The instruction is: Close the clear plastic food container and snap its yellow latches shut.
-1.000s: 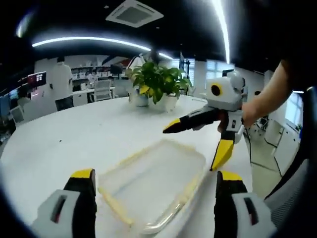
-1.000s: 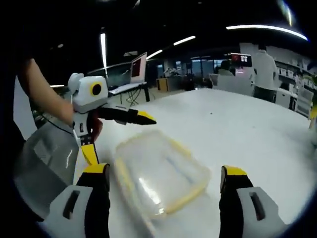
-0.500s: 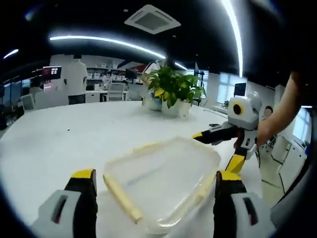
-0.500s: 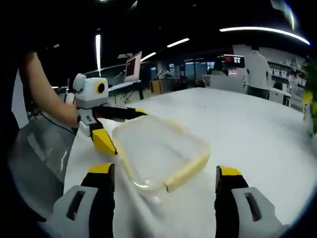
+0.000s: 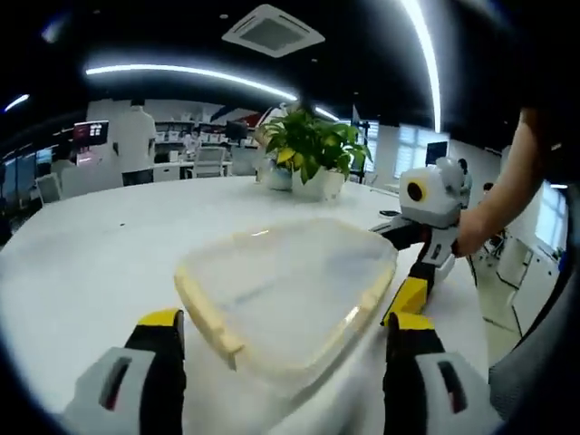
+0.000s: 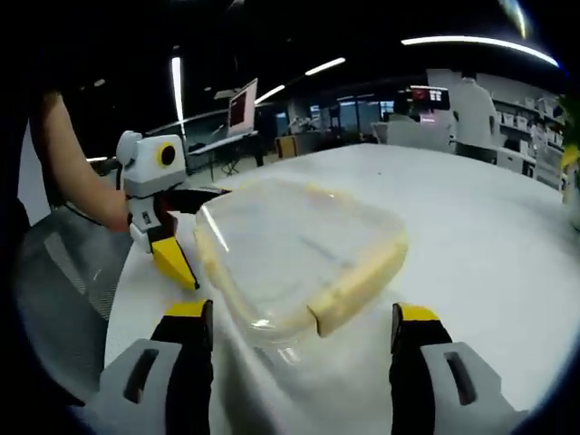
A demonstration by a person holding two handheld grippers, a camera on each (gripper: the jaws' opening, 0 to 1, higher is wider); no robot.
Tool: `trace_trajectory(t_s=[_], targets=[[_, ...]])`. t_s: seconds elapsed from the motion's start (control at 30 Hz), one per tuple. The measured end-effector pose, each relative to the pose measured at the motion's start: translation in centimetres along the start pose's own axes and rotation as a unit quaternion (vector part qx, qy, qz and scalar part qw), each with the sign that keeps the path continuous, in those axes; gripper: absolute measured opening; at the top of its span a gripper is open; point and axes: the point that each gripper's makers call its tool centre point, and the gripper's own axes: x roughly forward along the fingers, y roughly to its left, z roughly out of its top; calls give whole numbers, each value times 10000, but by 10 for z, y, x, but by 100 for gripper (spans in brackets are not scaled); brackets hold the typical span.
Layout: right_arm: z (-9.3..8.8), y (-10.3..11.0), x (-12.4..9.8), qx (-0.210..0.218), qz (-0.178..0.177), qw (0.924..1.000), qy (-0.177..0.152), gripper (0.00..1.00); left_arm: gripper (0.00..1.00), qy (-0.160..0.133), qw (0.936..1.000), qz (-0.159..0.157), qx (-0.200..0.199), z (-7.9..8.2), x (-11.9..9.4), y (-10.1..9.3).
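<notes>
On a white round table (image 5: 82, 263) lies the clear plastic food container (image 5: 285, 290), its lid down and its yellow latches (image 5: 207, 317) seemingly not yet snapped. Both grippers flank it from opposite sides, probably to steady it while latching. Left gripper (image 5: 281, 340): jaws apart, empty, straddling one end. Right gripper (image 6: 294, 331): jaws likewise apart, empty. The left gripper view adds a potted plant (image 5: 313, 154); the right gripper view adds a laptop (image 6: 243, 104).
</notes>
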Motion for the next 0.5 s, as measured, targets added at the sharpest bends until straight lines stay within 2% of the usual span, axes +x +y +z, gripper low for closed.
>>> trace_trajectory(t_s=[0.07, 0.13, 0.5], targets=[[0, -1, -1, 27, -20, 10000, -20, 73, 84, 57, 10000, -4, 6, -3, 3, -1], [2, -3, -1, 88, -64, 9999, -34, 68, 79, 271, 9992, 148, 239, -9, 3, 5], [2, -2, 2, 27, -176, 9998, 34, 68, 77, 330, 9990, 264, 175, -9, 6, 6]])
